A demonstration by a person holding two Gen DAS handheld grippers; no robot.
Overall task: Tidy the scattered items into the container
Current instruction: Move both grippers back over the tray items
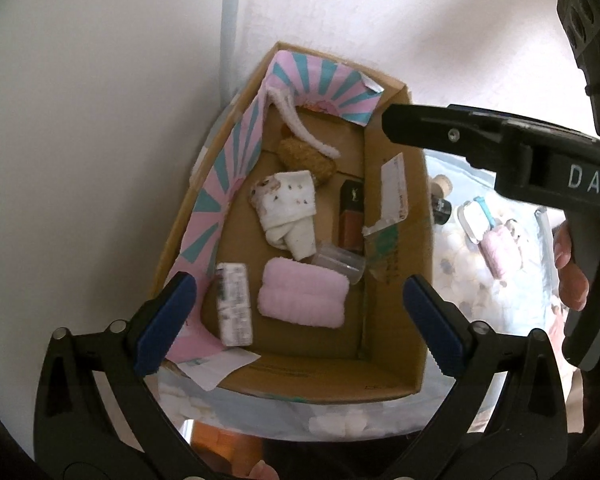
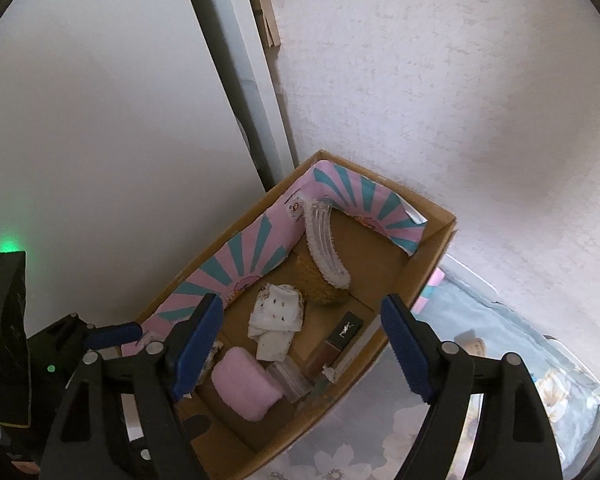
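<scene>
An open cardboard box lined with pink-and-teal striped paper holds several items: a rolled pink towel, a white spotted cloth, a brown woven piece, a black-and-orange cosmetic tube, a clear cup, a small printed white packet and a clear curved comb. My left gripper hovers open and empty above the towel. Over the box, my right gripper is also open and empty.
Right of the box, on a floral cloth, lie a small black bottle, a white case with a blue handle and a pink item. A hand holds the right gripper. White walls stand close behind and left of the box.
</scene>
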